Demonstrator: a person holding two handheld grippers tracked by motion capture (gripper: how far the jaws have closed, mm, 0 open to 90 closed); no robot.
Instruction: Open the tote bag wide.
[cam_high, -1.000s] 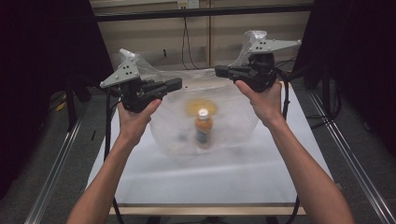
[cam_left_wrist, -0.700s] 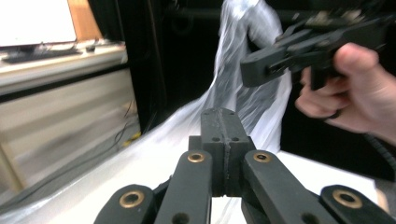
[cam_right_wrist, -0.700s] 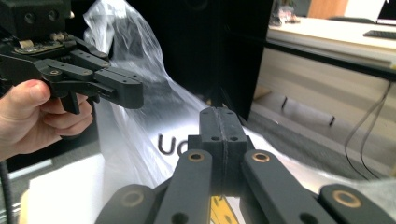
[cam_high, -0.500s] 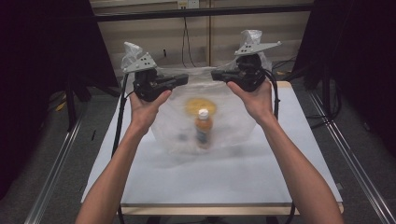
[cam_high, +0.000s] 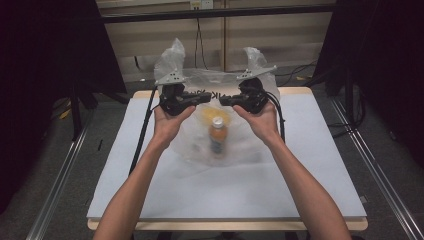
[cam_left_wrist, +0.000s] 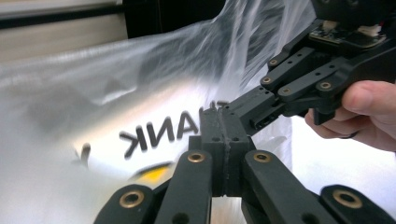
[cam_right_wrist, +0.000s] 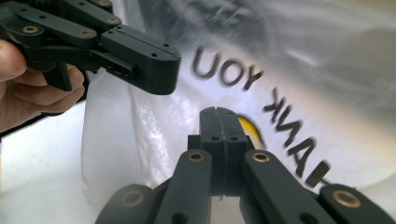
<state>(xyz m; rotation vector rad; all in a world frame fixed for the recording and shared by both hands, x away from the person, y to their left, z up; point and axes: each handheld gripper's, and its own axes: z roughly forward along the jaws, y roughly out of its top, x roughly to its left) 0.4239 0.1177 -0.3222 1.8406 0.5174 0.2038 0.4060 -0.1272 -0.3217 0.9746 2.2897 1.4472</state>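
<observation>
The clear plastic bag (cam_high: 220, 90) stands over the far middle of your white worktop (cam_high: 310, 185), its upper part lifted and its lower part spread on the surface. It bears black lettering reading "THANK YOU" and a yellow mark. Its two handle loops stick up, one above each gripper. Inside the bag, on the worktop, lies a bottle (cam_high: 217, 135) with a white cap and orange contents, just nearer to you than your hands.

Your left gripper (cam_high: 205, 96) holds the bag's top edge from the left; in the left gripper view its jaws (cam_left_wrist: 225, 140) are pressed together with the thin film pinched between them. Your right gripper (cam_high: 226, 99) holds the edge from the right; in the right gripper view its jaws (cam_right_wrist: 224, 140) are likewise pressed together on the film. The two jaw tips point toward each other and sit close, with a small gap between them, above the bottle.

Your left hand (cam_high: 167, 122) and right hand (cam_high: 260, 120) grip the handles from below, forearms reaching in from the near edge. Black cables hang from each gripper to the worktop.
</observation>
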